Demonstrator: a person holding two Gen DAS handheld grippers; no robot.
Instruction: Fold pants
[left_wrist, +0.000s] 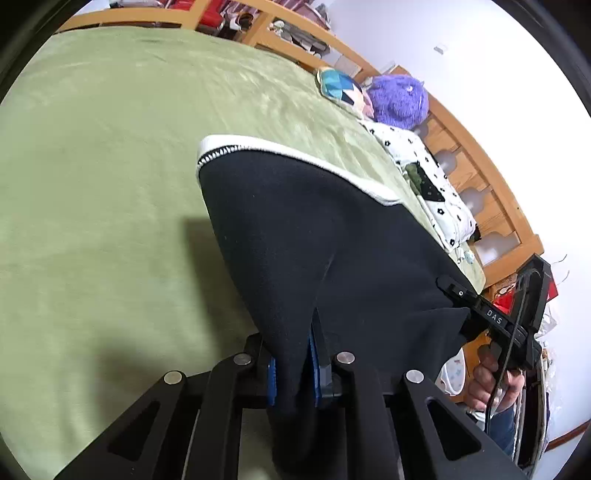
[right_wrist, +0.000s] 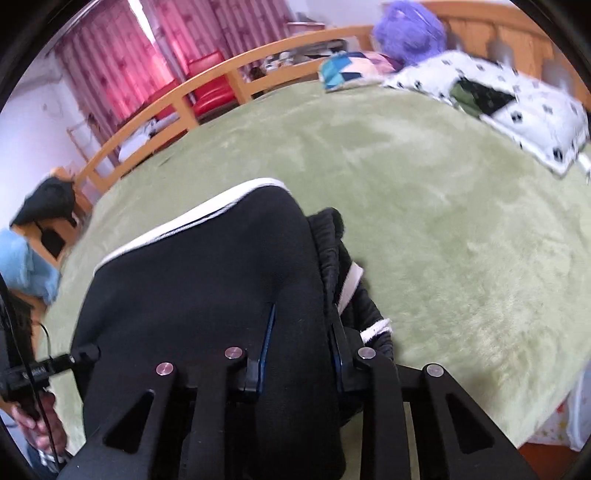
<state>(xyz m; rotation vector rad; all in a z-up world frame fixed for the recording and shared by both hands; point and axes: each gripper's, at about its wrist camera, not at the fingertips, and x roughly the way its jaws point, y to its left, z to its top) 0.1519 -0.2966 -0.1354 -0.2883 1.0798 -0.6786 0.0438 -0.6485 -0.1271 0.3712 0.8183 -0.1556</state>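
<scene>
A pair of black pants with a white side stripe is seen held up over a bed covered by a green blanket. In the left wrist view the fabric is pinched between the blue pads of the left tongs, which are pressed together on it at 6 o'clock; from there the cloth spreads toward 12 o'clock and its far edge is laid on the blanket. At 4 o'clock in that view the right tongs are seen from the side, closed on another corner of the same edge, with the person's hand below on the grip.

In the right wrist view the right tongs are likewise pressed together on a thick bunch of the black cloth at 6 o'clock. A gathered elastic waistband with a white drawstring is seen just right of centre. The other tool is glimpsed at 8 o'clock.

Toward 1 o'clock, well apart from the pants, a spotted white pillow, a purple plush toy and a patchwork cushion are placed by the wooden headboard.

The cloth is judged to be soft, limp and light, fleece-like, so sagging between the two holds is to be expected. It is best taken at hems, the waistband or stripe seams, where layers are thick and unlikely to slip.
</scene>
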